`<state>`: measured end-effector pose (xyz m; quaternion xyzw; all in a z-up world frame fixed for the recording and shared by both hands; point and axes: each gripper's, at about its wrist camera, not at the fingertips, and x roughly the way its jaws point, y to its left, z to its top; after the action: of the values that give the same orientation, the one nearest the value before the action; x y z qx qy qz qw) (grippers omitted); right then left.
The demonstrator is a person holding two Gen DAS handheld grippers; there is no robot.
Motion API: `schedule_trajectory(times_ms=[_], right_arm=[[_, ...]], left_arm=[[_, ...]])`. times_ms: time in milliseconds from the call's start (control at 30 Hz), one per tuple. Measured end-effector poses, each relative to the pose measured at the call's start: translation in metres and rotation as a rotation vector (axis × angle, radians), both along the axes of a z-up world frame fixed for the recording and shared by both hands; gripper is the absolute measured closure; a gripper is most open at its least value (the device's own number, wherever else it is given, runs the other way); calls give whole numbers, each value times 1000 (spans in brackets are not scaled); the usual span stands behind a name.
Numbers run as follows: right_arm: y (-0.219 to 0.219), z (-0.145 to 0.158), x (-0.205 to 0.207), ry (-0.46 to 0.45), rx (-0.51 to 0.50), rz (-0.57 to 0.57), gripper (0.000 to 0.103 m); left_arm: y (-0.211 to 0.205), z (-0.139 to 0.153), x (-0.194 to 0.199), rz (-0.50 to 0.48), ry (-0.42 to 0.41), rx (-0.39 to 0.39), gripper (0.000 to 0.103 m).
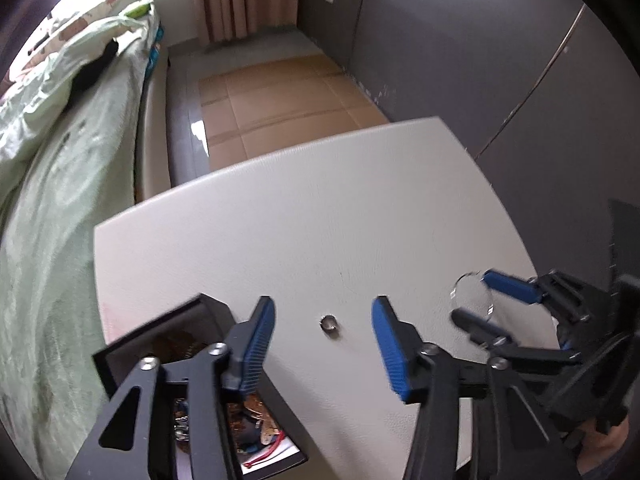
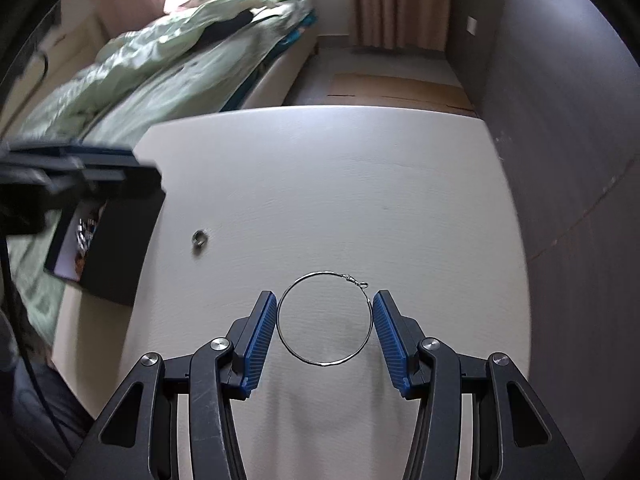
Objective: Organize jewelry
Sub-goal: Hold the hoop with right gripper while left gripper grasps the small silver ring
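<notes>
A small silver ring [image 1: 329, 323] [image 2: 199, 237] lies on the white table [image 1: 320, 220]. My left gripper [image 1: 323, 305] hangs over it, open, with the ring on the tabletop between and just beyond its blue pads, untouched. An open black jewelry box [image 1: 132, 356] [image 2: 116, 252] with several colourful pieces inside sits at the table's left edge, partly behind the left finger. My right gripper [image 2: 325, 296] [image 1: 472, 296] is shut on a large thin hoop earring [image 2: 320, 273] [image 1: 464, 278], and both pads press on the wire's sides.
A bed with a pale green quilt [image 1: 60, 200] runs along the table's left side. A dark grey wall [image 1: 480, 60] stands close on the right. Flattened cardboard [image 1: 288, 100] covers the floor beyond the table's far edge.
</notes>
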<state>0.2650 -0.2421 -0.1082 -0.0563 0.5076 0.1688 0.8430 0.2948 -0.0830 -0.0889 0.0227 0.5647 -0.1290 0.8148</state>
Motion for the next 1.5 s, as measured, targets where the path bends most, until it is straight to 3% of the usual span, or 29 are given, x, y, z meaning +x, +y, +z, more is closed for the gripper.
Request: schedule_trajectory(times_ms=[67,233,500,667,800,900,967,1267,1500], right_arm=[[-11,3,1,-1,16,-22,53],[-27,3,0,7,46,-60,53],[-37,7,0,0,71,-83,53],[-39,10,-2,-8,77,-90,53],[-40,12,-1,-13,88,-92,53],[-40,13,-3,-15,86,-88,53],[-40,13,-2,-17,92,-89,53],[-32,22,-6,-39,147,-74,53],[-33,24,-7,-44,168,-94,53]], left_arm=[[-5,-8,3,-4,31,-7,56],[-12,-28,4,-2,94,26,71],[-23,-42,7,-2,115,80,73],[-34,-53,9,-15,136,177,82],[-34,-52,10,-15,143,162,90],[-35,-52,9,-19,143,161,91],[-31,-49,6,-17,132,150,102],[-13,-2,0,-2,62,68,103],[-31,-27,3,-35,157,100,100]])
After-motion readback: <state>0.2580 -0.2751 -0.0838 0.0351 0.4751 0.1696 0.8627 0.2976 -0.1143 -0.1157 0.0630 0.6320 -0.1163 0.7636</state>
